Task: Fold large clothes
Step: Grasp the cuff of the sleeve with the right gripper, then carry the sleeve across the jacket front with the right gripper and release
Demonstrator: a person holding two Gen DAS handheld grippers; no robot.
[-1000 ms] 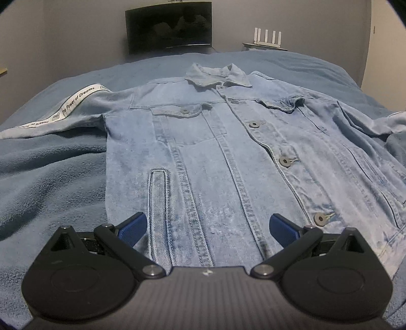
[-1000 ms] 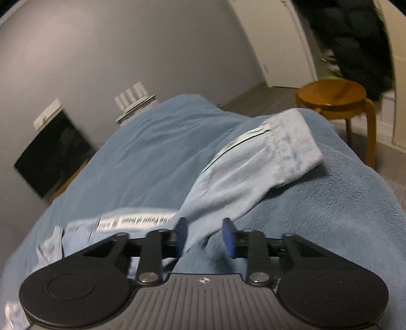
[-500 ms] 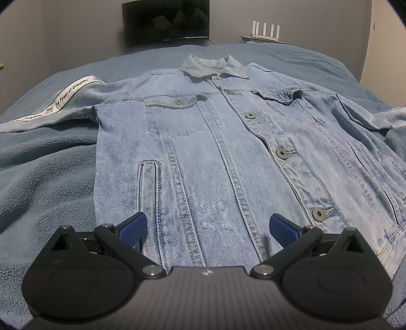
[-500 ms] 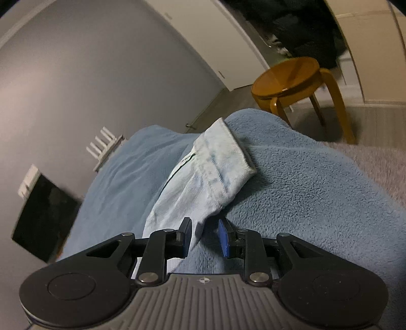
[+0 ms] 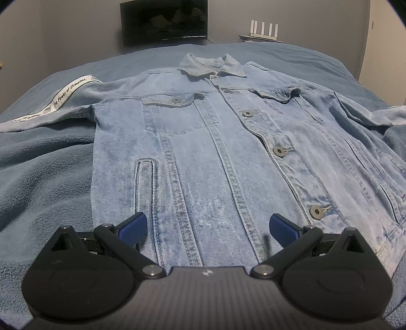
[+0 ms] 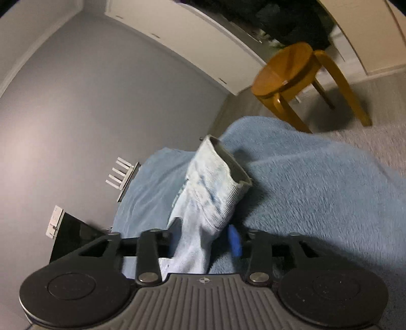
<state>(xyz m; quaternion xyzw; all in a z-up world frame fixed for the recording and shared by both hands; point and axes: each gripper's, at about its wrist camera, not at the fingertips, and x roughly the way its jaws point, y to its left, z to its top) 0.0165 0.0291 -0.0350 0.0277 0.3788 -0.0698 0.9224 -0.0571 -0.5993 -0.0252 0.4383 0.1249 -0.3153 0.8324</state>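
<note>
A light blue denim jacket (image 5: pixel 228 152) lies face up and buttoned on a blue blanket (image 5: pixel 45 177), collar far from me. Its left sleeve with a white printed band (image 5: pixel 63 96) stretches out to the left. My left gripper (image 5: pixel 206 227) is open and empty, hovering just above the jacket's hem. In the right wrist view my right gripper (image 6: pixel 205 238) is shut on the jacket's right sleeve (image 6: pixel 210 193) below the cuff. The sleeve is lifted off the blanket (image 6: pixel 317 190) and the open cuff points up and away.
A dark TV screen (image 5: pixel 165 21) and a white router (image 5: pixel 262 30) stand beyond the bed's far edge. A round wooden stool (image 6: pixel 302 78) stands on the floor past the bed's right side, before white wardrobe doors.
My right gripper closed on the right sleeve and lifted it, tilting the view up and left. My left gripper drifted slightly over the hem and stayed open.
</note>
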